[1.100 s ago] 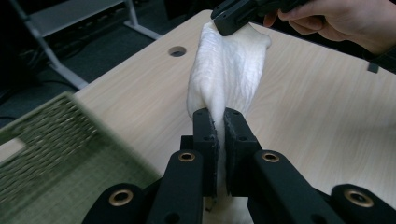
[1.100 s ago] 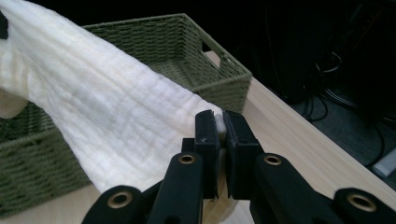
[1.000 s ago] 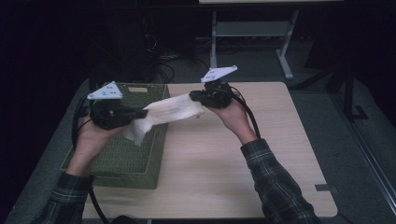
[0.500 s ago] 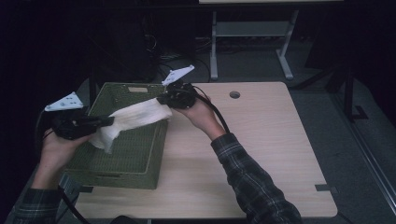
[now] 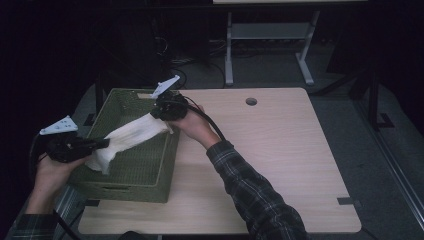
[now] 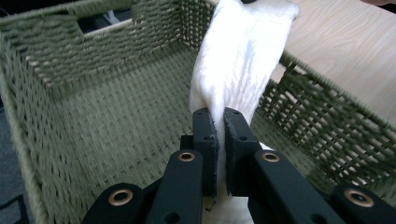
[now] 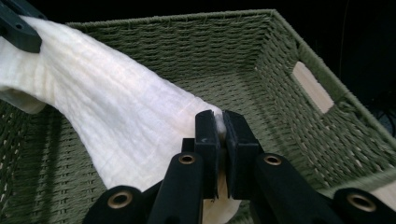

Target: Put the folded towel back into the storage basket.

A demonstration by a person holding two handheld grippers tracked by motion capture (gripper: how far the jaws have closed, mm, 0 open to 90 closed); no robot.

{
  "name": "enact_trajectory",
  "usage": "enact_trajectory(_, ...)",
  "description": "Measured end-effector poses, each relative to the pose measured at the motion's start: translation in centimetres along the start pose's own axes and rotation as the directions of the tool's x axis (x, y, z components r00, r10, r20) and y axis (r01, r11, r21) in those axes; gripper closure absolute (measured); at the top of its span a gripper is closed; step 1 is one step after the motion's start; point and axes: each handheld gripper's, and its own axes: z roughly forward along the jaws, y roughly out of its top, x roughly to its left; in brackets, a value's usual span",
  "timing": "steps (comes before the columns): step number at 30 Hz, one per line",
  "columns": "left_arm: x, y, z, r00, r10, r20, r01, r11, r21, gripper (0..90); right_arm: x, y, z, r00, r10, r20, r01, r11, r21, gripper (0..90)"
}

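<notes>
The white cloth (image 5: 131, 137) hung stretched above the green woven basket (image 5: 125, 182), with the left gripper (image 5: 102, 144) clamped on one end and the right gripper (image 5: 159, 114) pinching the other. It looked light, soft and limp, sagging between the grips. Opposite edges seemed the best places to hold it, so it stayed spread while going into the basket.
</notes>
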Motion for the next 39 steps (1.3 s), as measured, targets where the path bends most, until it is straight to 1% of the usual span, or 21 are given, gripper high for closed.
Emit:
enact_trajectory(2, 0.2, -0.4, 0.1, 1.0, -0.006, -0.002, 0.006, 1.0, 0.002, 84.6, 0.0, 0.0, 0.3, 1.0, -0.003, -0.001, 0.003, 1.0, 0.0, 85.1)
enact_trajectory(3, 0.4, -0.8, 0.1, 0.9999, -0.015, -0.007, 0.015, 0.9998, 0.008, 84.6, 0.0, 0.1, 1.0, 0.9999, -0.007, -0.009, 0.007, 1.0, 0.009, 85.1)
enact_trajectory(5, 0.6, -1.1, 0.2, 0.9998, -0.02, -0.007, 0.02, 0.9998, 0.009, 84.6, 0.2, 0.2, 1.6, 0.9999, -0.001, -0.016, 0.001, 1.0, 0.017, 85.1)
enact_trajectory(6, 1.0, -1.7, 0.2, 0.9995, -0.03, -0.009, 0.03, 0.9995, 0.012, 84.6, 0.3, 0.2, 2.0, 0.9998, -0.008, -0.018, 0.009, 1.0, 0.02, 85.1)
enact_trajectory(13, 1.6, -2.8, 0.9, 0.9991, -0.042, 0.001, 0.042, 0.9977, 0.053, 84.3, 0.5, -0.1, 3.5, 0.9995, -0.001, -0.032, 0.002, 0.999, 0.047, 85.1)
enact_trajectory(16, 1.8, -3.1, 1.1, 0.9989, -0.047, -0.005, 0.047, 0.9974, 0.055, 82.5, 0.5, -0.3, 4.0, 0.9994, -0.005, -0.035, 0.007, 0.999, 0.054, 85.1)
enact_trajectory(17, 1.9, -3.1, 1.2, 0.9986, -0.051, -0.014, 0.052, 0.9973, 0.053, 79.5, 0.5, -0.3, 4.1, 0.9993, 0.001, -0.037, 0.001, 0.999, 0.054, 85.1)
enact_trajectory(18, 1.9, -3.1, 1.1, 0.9981, -0.056, -0.023, 0.057, 0.9972, 0.048, 74.0, 0.5, -0.4, 4.2, 0.9993, -0.001, -0.036, 0.003, 0.999, 0.054, 85.1)
enact_trajectory(19, 1.9, -3.1, 1.1, 0.9981, -0.056, -0.023, 0.057, 0.9972, 0.048, 70.0, 0.5, -0.4, 4.2, 0.9993, -0.001, -0.036, 0.003, 0.999, 0.054, 85.1)
enact_trajectory(20, 2.0, -3.1, 1.0, 0.9979, -0.053, -0.035, 0.055, 0.9977, 0.039, 65.9, 0.6, -0.3, 4.5, 0.9992, -0.003, -0.041, 0.005, 0.998, 0.059, 85.1)
enact_trajectory(21, 2.0, -3.1, 1.0, 0.9969, -0.064, -0.044, 0.065, 0.9976, 0.024, 63.3, 0.6, -0.3, 4.6, 0.9991, -0.003, -0.042, 0.005, 0.998, 0.059, 85.1)
enact_trajectory(25, 1.9, -3.0, 1.0, 0.9966, -0.068, -0.047, 0.069, 0.9975, 0.016, 57.3, 0.7, -0.3, 5.3, 0.9991, -0.018, -0.038, 0.02, 0.997, 0.073, 85.2)
enact_trajectory(26, 1.9, -3.0, 1.0, 0.9969, -0.065, -0.044, 0.066, 0.9977, 0.014, 54.9, 0.8, -0.2, 5.4, 0.9993, -0.01, -0.036, 0.012, 0.997, 0.074, 85.2)
enact_trajectory(27, 1.7, -2.9, 1.0, 0.9966, -0.069, -0.044, 0.07, 0.9976, 0.006, 53.3, 0.6, -0.2, 5.5, 0.9992, -0.017, -0.035, 0.019, 0.997, 0.075, 85.2)
enact_trajectory(29, 1.7, -2.9, 1.0, 0.9968, -0.069, -0.042, 0.069, 0.9976, 0.003, 50.9, 0.6, -0.1, 5.6, 0.9995, -0.011, -0.029, 0.013, 0.997, 0.078, 85.3)
enact_trajectory(31, 1.6, -2.8, 1.1, 0.9965, -0.072, -0.043, 0.072, 0.9974, -0.003, 49.4, -0.1, 0.1, 5.7, 1.0, -0.008, -0.003, 0.008, 0.997, 0.081, 85.2)
enact_trajectory(34, 1.6, -2.8, 1.1, 0.9966, -0.073, -0.04, 0.072, 0.9973, -0.009, 48.3, -1.0, 0.3, 5.7, 0.9997, 0.011, 0.021, -0.012, 0.996, 0.091, 85.2)
enact_trajectory(35, 1.6, -2.8, 1.1, 0.9966, -0.073, -0.04, 0.072, 0.9973, -0.009, 48.2, -1.0, 0.3, 5.7, 0.9997, 0.011, 0.021, -0.012, 0.996, 0.091, 85.2)
enact_trajectory(37, 1.5, -2.8, 1.1, 0.9965, -0.074, -0.037, 0.074, 0.9972, -0.012, 47.4, -2.1, 0.3, 5.8, 0.9983, 0.031, 0.048, -0.035, 0.995, 0.095, 85.2)
enact_trajectory(38, 1.5, -2.8, 1.1, 0.9966, -0.074, -0.037, 0.074, 0.9972, -0.013, 47.4, -2.4, 0.2, 5.9, 0.9976, 0.036, 0.059, -0.042, 0.994, 0.101, 85.2)
enact_trajectory(39, 1.5, -2.8, 1.2, 0.9966, -0.075, -0.036, 0.074, 0.9972, -0.014, 47.2, -2.8, 0.0, 6.1, 0.9973, 0.044, 0.058, -0.05, 0.993, 0.106, 85.1)
